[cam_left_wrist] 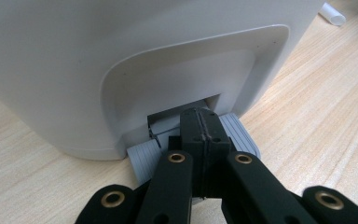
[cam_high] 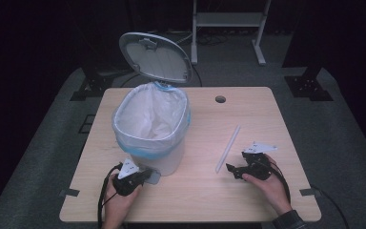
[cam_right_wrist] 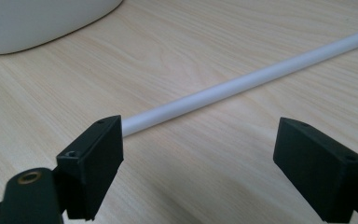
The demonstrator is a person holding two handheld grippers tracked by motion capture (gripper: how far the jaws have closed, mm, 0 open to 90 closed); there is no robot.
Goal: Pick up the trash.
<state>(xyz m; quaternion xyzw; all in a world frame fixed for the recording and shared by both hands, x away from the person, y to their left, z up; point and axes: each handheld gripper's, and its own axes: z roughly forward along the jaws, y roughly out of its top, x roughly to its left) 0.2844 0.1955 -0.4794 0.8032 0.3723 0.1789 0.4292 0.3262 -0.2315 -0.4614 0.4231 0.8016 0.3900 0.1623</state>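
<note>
Left gripper (cam_left_wrist: 200, 128): jaws closed together, pressing grey ribbed pedal (cam_left_wrist: 240, 133) of white plastic bin (cam_high: 152, 129), lid up | Right gripper (cam_right_wrist: 198, 158): jaws wide, empty, beside long white plastic tube (cam_right_wrist: 247, 79) lying on wooden table (cam_high: 195, 195) | Readable writing: none

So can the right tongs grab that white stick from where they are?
Probably yes. The right tongs stand open just short of the near end of the stick, which lies alone on the bare table, with nothing between them.
</note>
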